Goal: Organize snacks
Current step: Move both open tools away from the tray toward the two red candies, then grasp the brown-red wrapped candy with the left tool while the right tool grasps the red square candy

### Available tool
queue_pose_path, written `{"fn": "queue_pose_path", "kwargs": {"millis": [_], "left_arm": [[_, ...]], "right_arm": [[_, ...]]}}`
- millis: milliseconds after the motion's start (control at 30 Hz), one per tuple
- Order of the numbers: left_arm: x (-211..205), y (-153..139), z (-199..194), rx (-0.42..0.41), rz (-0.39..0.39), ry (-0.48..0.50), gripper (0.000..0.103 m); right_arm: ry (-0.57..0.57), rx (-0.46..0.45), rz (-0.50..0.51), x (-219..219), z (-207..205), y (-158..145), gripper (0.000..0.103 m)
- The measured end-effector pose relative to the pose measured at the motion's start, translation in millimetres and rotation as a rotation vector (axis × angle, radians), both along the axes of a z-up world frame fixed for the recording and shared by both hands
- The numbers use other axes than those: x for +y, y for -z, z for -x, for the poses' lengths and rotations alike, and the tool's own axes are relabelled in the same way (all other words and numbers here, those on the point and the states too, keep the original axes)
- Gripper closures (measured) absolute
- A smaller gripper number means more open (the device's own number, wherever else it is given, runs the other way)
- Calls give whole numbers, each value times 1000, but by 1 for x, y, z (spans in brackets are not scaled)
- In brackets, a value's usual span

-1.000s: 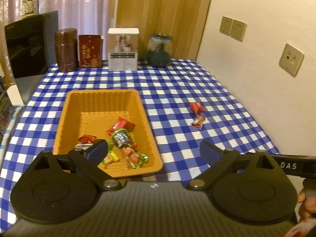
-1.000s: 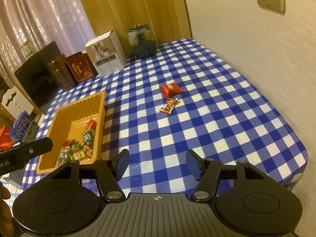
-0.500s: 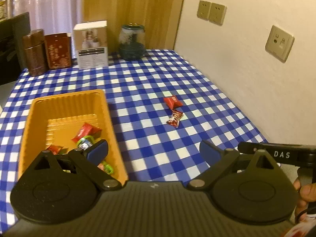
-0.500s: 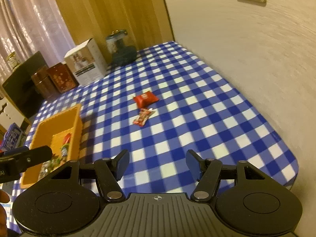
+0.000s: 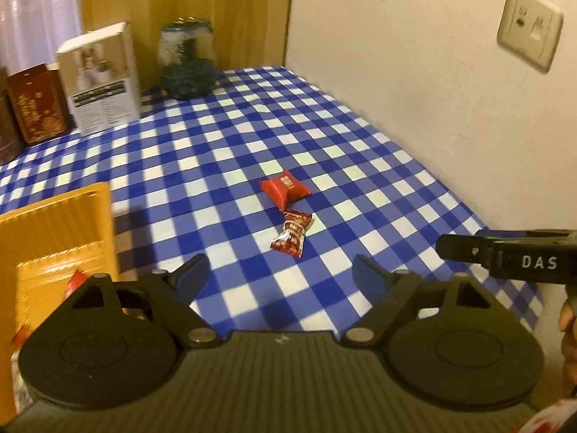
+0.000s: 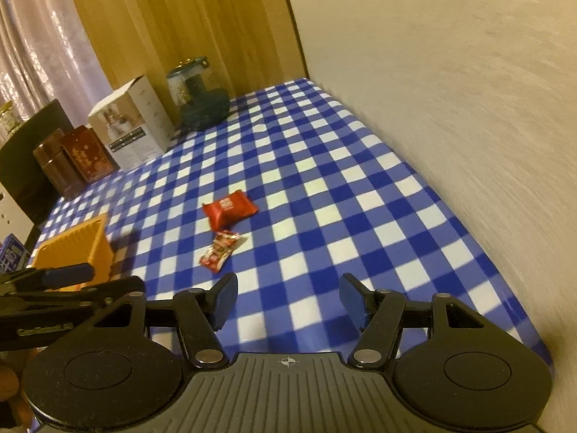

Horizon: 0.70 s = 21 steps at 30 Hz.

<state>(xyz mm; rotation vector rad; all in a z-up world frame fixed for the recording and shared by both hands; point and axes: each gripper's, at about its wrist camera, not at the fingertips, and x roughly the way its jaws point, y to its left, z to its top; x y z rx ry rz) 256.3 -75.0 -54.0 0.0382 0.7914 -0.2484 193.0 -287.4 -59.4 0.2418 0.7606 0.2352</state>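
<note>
Approach under way: both grippers have swung off the orange tray (image 5: 61,223) and now face the two loose snacks on the checked tablecloth (image 5: 223,151). A second ago the left view looked straight into the tray; now only its right-hand corner shows at the frame's left edge, several wrappers inside

Left gripper (image 5: 279,270): jaws have just been closing in from their widest, still well apart, nothing between the pads. Right gripper (image 6: 286,301): jaws about half open, unchanged, empty

Targets: red square packet (image 5: 285,188) and small twisted candy (image 5: 293,232) lie almost touching, mid-cloth, well apart from the tray, candy the nearer. Both sit larger in each view than a second ago, so the hands have closed in

Judgement: tray drop-off finished, next pick beginning. Candy lines up between the left jaws; right gripper sits offset to the candy's right. Packets lie close, so a grab may nudge the neighbour
</note>
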Motion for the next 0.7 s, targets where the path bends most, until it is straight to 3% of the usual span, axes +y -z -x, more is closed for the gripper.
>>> {"fn": "queue_pose_path", "kwargs": {"millis": [333, 700], "left_arm": [[-24, 40, -61, 54, -15, 50, 41], [-35, 70, -94, 100, -23, 98, 64]], "right_arm": [[4, -2, 10, -10, -43, 20, 41], [20, 4, -3, -9, -64, 32, 41]]}}
